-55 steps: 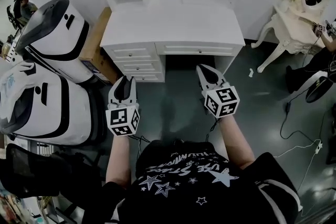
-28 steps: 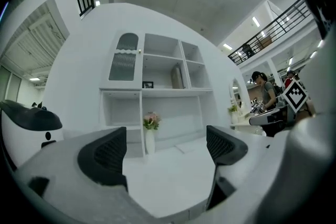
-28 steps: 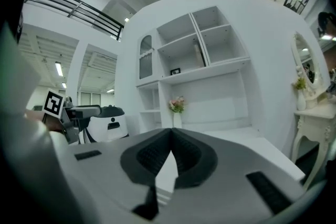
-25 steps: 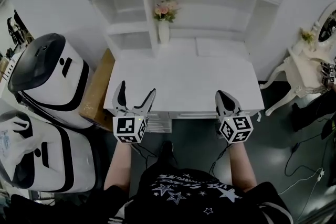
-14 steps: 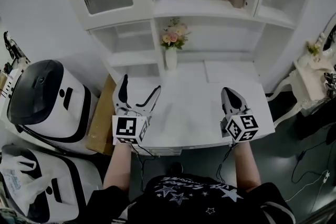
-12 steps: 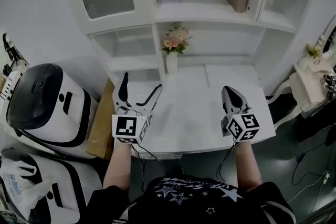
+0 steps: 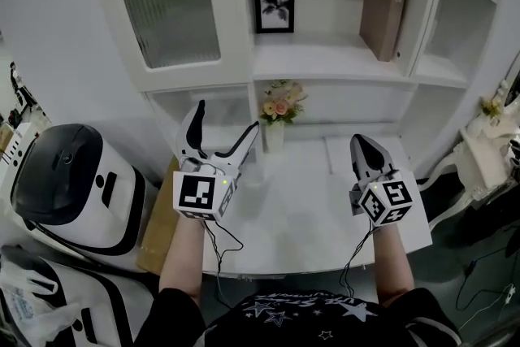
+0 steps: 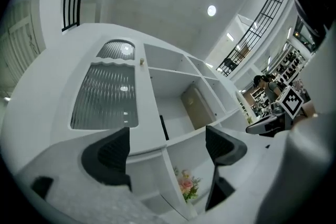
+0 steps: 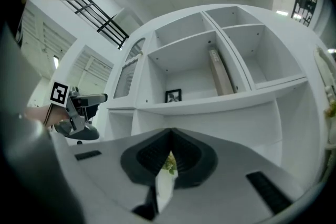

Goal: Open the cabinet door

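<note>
Head view shows the white-framed cabinet door with a ribbed glass pane [image 7: 169, 8] at upper left, shut, long axis upright, facing the person. The left gripper [image 7: 228, 116] hangs below it, jaws spread and empty. It should probably rise squarely to the door's free edge. The right gripper [image 7: 361, 144] has its jaws pressed together.

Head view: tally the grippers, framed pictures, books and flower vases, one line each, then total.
Grippers: 2 (left gripper, right gripper)
Framed pictures: 1
Books: 1
Flower vases: 1
Total: 5
</note>
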Available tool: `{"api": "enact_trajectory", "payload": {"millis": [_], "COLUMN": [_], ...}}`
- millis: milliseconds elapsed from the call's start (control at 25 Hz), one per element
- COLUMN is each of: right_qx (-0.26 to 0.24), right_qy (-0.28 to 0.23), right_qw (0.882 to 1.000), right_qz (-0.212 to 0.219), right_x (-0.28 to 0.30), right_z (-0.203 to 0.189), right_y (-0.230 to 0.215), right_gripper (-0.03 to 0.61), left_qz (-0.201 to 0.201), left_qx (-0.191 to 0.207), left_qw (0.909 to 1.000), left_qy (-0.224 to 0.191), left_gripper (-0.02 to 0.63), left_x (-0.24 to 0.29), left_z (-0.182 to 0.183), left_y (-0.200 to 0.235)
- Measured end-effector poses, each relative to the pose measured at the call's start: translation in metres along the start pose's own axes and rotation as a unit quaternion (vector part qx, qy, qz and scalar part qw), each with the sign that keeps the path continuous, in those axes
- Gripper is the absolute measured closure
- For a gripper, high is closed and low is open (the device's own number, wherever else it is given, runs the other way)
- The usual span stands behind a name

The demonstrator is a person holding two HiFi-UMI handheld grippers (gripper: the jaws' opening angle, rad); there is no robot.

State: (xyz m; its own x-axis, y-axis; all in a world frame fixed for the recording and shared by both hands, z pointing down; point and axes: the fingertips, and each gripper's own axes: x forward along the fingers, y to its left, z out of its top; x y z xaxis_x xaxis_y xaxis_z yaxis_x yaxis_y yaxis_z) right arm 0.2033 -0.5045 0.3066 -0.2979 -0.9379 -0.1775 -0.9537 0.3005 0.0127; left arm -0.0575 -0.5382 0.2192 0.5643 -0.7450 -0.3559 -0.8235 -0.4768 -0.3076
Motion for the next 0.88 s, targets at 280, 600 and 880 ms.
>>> {"api": "enact_trajectory", "payload": {"millis": [280,600,880], "right_qx": [-0.01,-0.044,-0.072], "right_qy": [-0.039,-0.083,-0.119], "right_qw": [0.998,0.99,0.984], "right_qz": [0.055,0.103,0.111], "right_x": [0.034,0.072,0.103], "right_z": [0.044,0.095,0.148], "right_y": [-0.005,-0.004,-0.017], "right_gripper": [0.574,0.574,0.574], "left_qz": [0.036,0.053,0.094], "left_qx": [0.036,0.062,0.08], "left_qw": [0.9984,0.9952,0.9874], "left_qy": [-0.023,-0.054,-0.099], "left_gripper": [0.151,0.161,0.212], "left_x": [0.04,0.089,0.106], "left_z": [0.04,0.088,0.135], "left_y": [0.013,0.021,0.051]}}
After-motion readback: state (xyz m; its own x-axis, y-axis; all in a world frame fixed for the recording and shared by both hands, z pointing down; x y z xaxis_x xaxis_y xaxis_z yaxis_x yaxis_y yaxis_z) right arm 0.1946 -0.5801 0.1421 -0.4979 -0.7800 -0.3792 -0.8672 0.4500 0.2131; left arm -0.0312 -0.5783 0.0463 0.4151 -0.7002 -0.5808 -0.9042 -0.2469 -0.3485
